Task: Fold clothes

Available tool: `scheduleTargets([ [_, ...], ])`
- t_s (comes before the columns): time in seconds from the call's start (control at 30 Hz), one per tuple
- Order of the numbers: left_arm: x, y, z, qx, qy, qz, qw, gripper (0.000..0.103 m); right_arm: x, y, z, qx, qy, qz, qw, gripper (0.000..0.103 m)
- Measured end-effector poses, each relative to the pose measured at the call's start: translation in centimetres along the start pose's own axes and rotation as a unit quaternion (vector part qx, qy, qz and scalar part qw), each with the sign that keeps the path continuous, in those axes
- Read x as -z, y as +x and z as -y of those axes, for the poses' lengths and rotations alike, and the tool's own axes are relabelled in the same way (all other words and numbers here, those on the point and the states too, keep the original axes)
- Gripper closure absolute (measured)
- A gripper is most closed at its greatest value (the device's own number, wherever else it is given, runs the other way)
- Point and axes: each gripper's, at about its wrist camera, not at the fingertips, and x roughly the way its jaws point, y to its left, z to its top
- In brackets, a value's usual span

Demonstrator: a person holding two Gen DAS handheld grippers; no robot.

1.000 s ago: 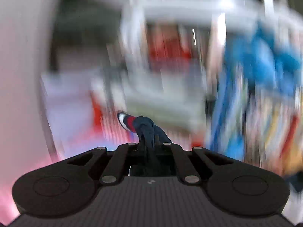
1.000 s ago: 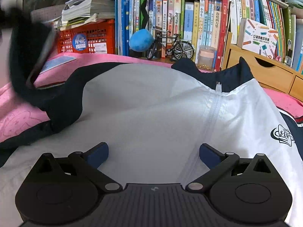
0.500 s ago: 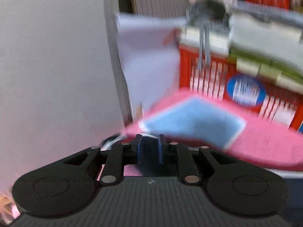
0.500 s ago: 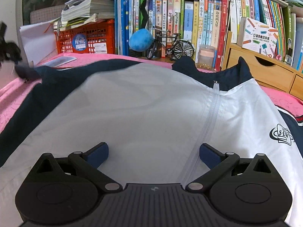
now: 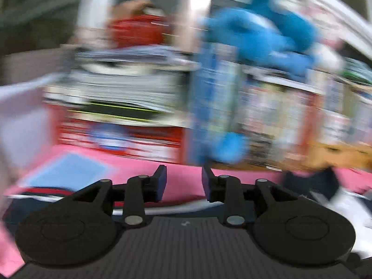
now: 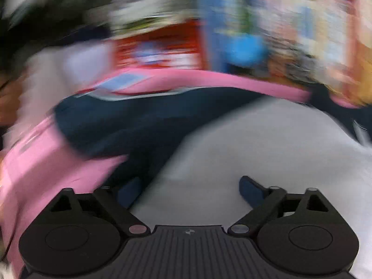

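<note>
Jacket (image 6: 267, 144) lies spread on the pink bed (image 6: 46, 162), sleeve seemingly at ten o'clock. Left gripper (image 5: 183, 182) is opening, empty; right gripper (image 6: 189, 191), wide, is closing over fabric, ungripped. Next: pinch an edge.

Two wrist views, both low over your bed and facing the shelves

Your left camera looks across the pink bed (image 5: 181, 174) toward the red crate (image 5: 121, 137); your right camera sits close above the jacket (image 6: 267, 151), angled downward. Both share the bed's far edge, crate and blurred books (image 6: 302, 23).
</note>
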Motion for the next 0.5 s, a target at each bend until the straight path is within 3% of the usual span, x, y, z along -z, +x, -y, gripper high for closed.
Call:
scheduleTargets([
  [0.1,2.0,2.1,2.8,0.04,0.009,-0.038,0.9984,0.062,1.5,-3.0,0.5,-0.104,0.022,0.001,0.994,0.014],
  [0.17,3.9,3.1,4.4,0.063,0.023,-0.065,0.9956,0.062,2.6,-6.0,2.5,-0.087,0.033,0.018,0.995,0.01],
  [0.2,5.0,3.5,5.2,0.073,0.035,-0.077,0.9938,0.062,3.3,-7.7,3.9,-0.061,0.035,0.031,0.997,0.009],
  [0.27,7.0,3.8,6.7,0.058,0.092,-0.09,0.99,0.062,4.3,-10.9,7.5,0.01,0.047,0.053,0.997,0.009],
  [0.33,8.7,4.2,7.3,0.016,0.14,-0.099,0.9851,0.06,5.1,-13.9,12.0,0.089,0.083,0.066,0.99,0.009],
  [0.43,9.8,4.7,6.2,-0.036,0.175,-0.09,0.9797,0.035,7.1,-17.9,20.0,0.195,0.168,0.076,0.963,0.009],
  [0.5,10.2,4.8,5.4,-0.085,0.209,-0.075,0.9713,0.028,9.1,-20.1,24.8,0.286,0.217,0.069,0.931,0.009],
])
